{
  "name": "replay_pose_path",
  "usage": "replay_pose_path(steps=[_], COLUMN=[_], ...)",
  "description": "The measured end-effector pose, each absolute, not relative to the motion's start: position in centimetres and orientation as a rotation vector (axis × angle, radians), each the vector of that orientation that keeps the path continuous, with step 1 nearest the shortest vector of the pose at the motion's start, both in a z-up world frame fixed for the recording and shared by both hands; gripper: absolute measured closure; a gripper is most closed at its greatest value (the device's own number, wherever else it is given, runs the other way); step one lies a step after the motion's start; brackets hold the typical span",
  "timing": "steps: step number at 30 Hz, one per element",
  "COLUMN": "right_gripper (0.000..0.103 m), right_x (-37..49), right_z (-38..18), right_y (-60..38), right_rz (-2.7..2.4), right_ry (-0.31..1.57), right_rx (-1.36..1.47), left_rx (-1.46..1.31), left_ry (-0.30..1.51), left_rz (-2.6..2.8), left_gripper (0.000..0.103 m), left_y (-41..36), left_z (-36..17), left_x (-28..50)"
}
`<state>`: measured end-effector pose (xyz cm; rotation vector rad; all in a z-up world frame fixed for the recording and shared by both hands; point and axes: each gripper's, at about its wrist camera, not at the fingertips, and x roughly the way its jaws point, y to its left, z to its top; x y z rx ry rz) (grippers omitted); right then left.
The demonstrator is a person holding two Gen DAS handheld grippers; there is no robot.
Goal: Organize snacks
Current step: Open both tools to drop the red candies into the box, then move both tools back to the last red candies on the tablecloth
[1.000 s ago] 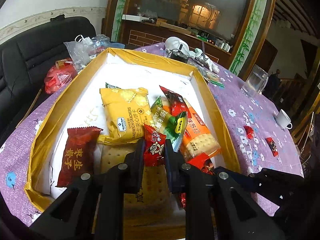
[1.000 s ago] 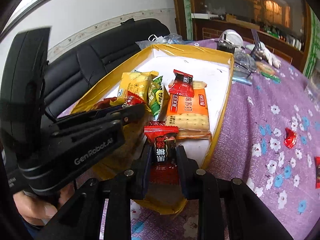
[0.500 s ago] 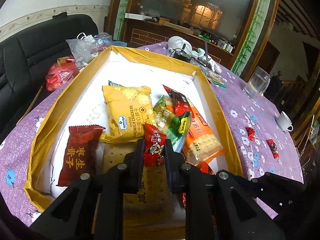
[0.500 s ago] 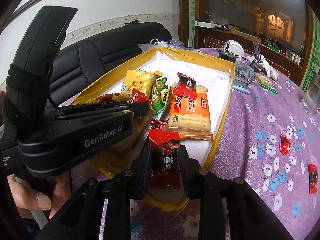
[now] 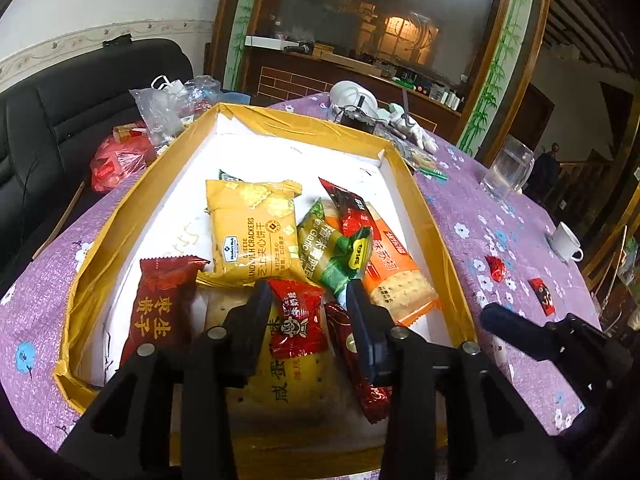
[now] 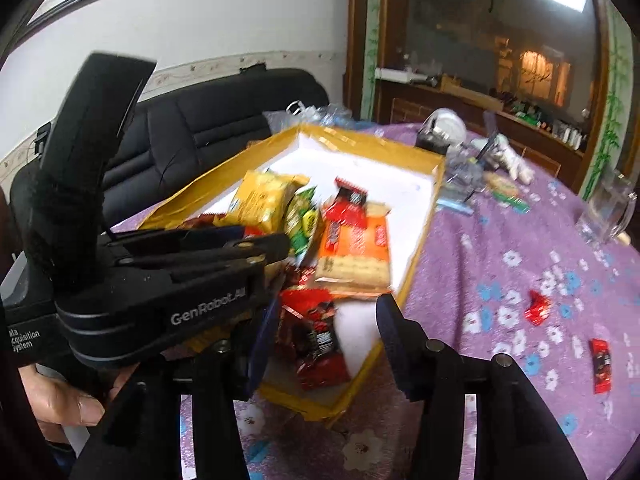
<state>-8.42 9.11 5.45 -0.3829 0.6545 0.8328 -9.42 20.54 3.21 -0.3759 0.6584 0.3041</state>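
Left wrist view: left gripper (image 5: 308, 300) jaws opening around a red candy packet (image 5: 298, 322); right gripper (image 6: 326, 322) opening over a red-black snack bar (image 6: 320, 344).

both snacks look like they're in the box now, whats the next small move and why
Probably lift both grippers clear. The left gripper has jaws opening around the small red candy pack, which lies on the other snacks in the yellow box. The right gripper is opening too, its red-black pack lying inside the box.
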Motion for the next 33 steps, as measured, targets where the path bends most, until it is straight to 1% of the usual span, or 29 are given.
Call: replay_pose_path(steps=[2,4,6,10,17,21,27,33], right_gripper=[0.050,0.050,0.046,0.045,0.044,0.044,0.044,0.044], right_x=[-8.3,-8.0,-7.8,-6.7,-2.7,-0.5,0.6,2.5], right_z=[5.9,6.7,7.5,9.1,9.5,9.2,9.8,10.9], right_y=[8.9,8.4,7.6,5.2,-0.5,-3.5,-7.1,-10.6], right_rz=[0.823,0.804,0.786,0.757,0.729,0.697,0.647,0.585], right_ry=[0.650,0.643,0.640,0.652,0.802,0.867,0.865,0.852], right_rx=[-0.384,-0.372,-0.358,-0.292,-0.076,0.025,0.058,0.079], left_rx=[-0.383,-0.384,-0.389,-0.397,-0.375,-0.355,-0.301,-0.246], left_ry=[0.650,0.640,0.631,0.621,0.614,0.611,0.591,0.569], left_rz=[0.303,0.306,0.309,0.311,0.332,0.324,0.301,0.243], left_gripper=[0.064,0.060,0.057,0.057,0.057,0.056,0.056,0.053], left_y=[20.7,20.7,20.7,20.8,20.4,19.7,17.9,15.1], left_z=[3.2,3.3,3.4,3.4,3.7,4.0,5.7,7.7], left_x=[-9.6,-9.7,-9.9,-10.1,-10.2,-10.3,-10.3,-9.9])
